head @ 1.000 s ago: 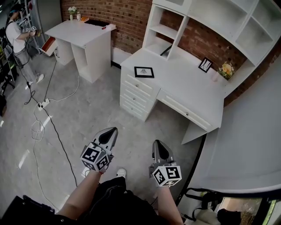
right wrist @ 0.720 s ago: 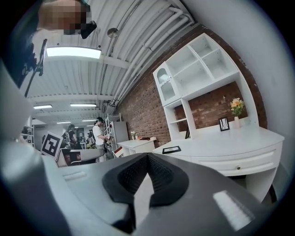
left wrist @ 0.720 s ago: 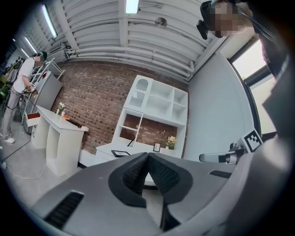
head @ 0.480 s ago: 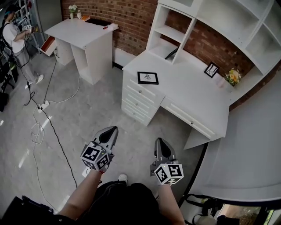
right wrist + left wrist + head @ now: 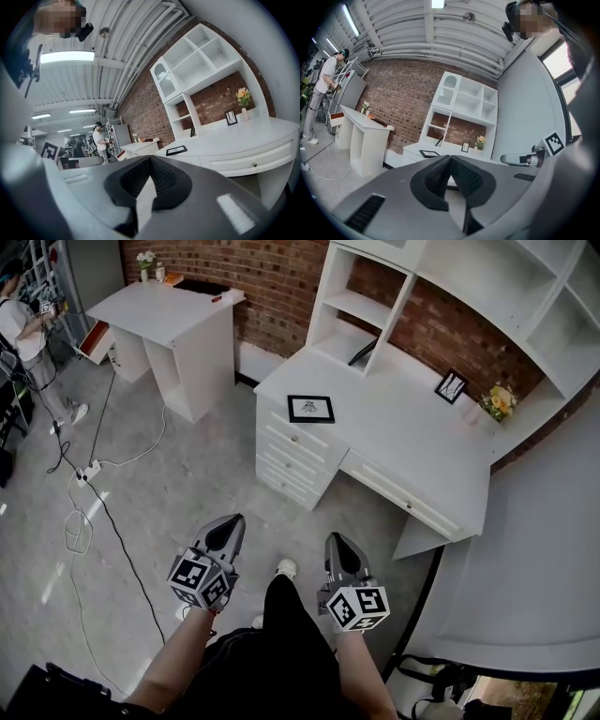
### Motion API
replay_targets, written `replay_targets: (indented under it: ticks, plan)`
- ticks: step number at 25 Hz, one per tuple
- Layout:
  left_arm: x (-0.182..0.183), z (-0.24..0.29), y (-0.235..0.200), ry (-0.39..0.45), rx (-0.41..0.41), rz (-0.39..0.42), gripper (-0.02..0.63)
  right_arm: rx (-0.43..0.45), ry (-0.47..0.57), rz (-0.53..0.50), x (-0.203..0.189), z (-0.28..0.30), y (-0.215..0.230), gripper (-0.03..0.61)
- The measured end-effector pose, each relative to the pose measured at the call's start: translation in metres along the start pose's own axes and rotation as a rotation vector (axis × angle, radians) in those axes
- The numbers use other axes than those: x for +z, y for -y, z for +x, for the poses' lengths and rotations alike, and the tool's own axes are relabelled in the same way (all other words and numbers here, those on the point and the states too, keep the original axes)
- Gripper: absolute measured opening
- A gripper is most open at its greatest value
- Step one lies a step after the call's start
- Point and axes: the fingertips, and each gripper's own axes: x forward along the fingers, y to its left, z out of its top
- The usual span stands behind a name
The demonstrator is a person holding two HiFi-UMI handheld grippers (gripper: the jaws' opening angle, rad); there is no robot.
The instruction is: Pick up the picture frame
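A black picture frame [image 5: 310, 409] lies flat near the left end of the white desk [image 5: 394, 432]; it also shows as picture frame [image 5: 428, 153] and picture frame [image 5: 176, 150]. A second small frame [image 5: 451, 386] stands upright by the brick wall at the back. My left gripper [image 5: 231, 527] and right gripper [image 5: 337, 547] hang over the grey floor, well short of the desk. Both point toward it with jaws shut and nothing between them.
White shelving [image 5: 469, 287] rises over the desk, with a flower vase [image 5: 497, 401] at its right. A second white table [image 5: 173, 320] stands at the left. Cables [image 5: 89, 512] trail over the floor. A person [image 5: 23, 329] stands at the far left. The desk drawers [image 5: 291, 460] face me.
Both grippers have moved forward toward the desk. My leg has swung forward between them. The desk and frame sit a little closer in the head view.
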Motion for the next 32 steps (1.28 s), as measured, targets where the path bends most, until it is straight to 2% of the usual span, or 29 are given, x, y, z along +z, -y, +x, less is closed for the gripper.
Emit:
replay_targets:
  ticks: [12,16,20,32]
  plan:
    - [0.017,0.081,-0.026,0.034,-0.018,0.023,0.002,0.033,0.007,0.008,0.010,0.073,0.040,0.003]
    - [0.022,0.112,-0.037,0.014,-0.031,0.038,0.002,0.026,-0.009,0.056,0.009,0.104,0.061,0.003]
    - [0.030,0.136,-0.055,0.011,-0.006,0.036,0.002,0.056,-0.034,0.081,0.008,0.139,0.067,0.003]
    - [0.025,0.190,-0.082,-0.027,0.008,0.018,0.002,0.083,-0.081,0.144,-0.001,0.204,0.089,0.003]
